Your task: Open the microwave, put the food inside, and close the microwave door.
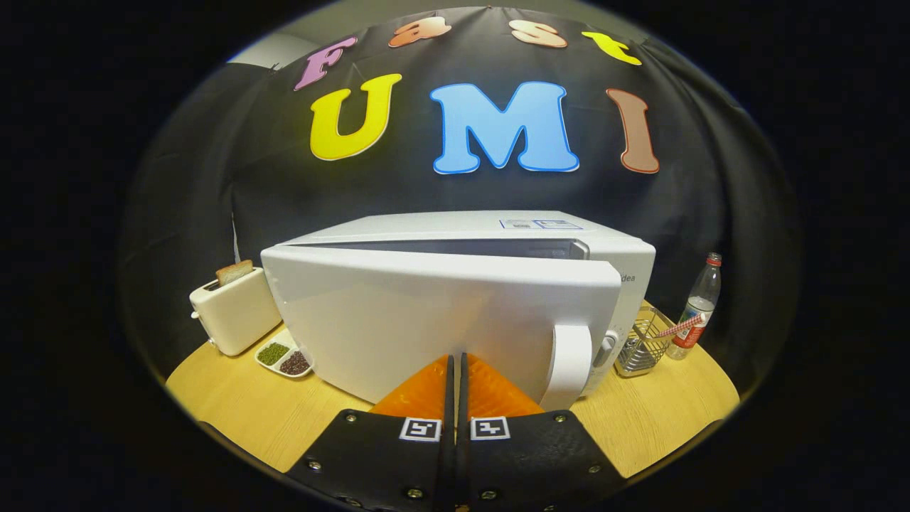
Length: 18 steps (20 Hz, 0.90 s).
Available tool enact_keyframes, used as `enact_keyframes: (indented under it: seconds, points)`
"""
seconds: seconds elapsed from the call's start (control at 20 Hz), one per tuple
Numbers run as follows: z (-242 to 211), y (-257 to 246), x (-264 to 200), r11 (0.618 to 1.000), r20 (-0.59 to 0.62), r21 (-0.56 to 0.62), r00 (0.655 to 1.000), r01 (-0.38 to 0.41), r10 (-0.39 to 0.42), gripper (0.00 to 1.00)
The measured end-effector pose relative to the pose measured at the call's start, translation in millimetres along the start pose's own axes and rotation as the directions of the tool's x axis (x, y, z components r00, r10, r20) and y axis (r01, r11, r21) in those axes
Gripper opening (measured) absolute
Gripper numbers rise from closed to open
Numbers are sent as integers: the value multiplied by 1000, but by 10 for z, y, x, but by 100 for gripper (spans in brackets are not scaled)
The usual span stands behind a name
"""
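Observation:
A white microwave (498, 235) stands on the wooden table (234, 409). Its door (426, 320) hangs partly ajar, swung a little way out from the body, with a dark gap showing along the top. The door's white handle (572, 363) is at its right end. My gripper (456, 359) is shut with nothing between its fingers, and the tips rest against or very near the front face of the door, left of the handle. The inside of the microwave is hidden behind the door.
A white toaster (231, 309) with a slice of bread stands left of the microwave. In front of it lies a small divided dish (284, 358) of green and dark beans. Right of the microwave are a wire rack (642, 345) and a plastic bottle (700, 302).

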State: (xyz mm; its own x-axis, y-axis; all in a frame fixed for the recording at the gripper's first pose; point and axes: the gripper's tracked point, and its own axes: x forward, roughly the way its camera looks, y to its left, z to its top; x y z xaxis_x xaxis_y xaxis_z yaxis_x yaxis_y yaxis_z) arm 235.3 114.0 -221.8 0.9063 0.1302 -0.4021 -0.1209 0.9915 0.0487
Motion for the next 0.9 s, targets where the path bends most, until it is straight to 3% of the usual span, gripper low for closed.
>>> enact_keyframes:
  seconds: [0.35,0.9]
  points:
    - [136,-118,282,1000,15,15,1000,23,-23,1]
    - [222,-91,291,998,18,45,999,40,-41,3]
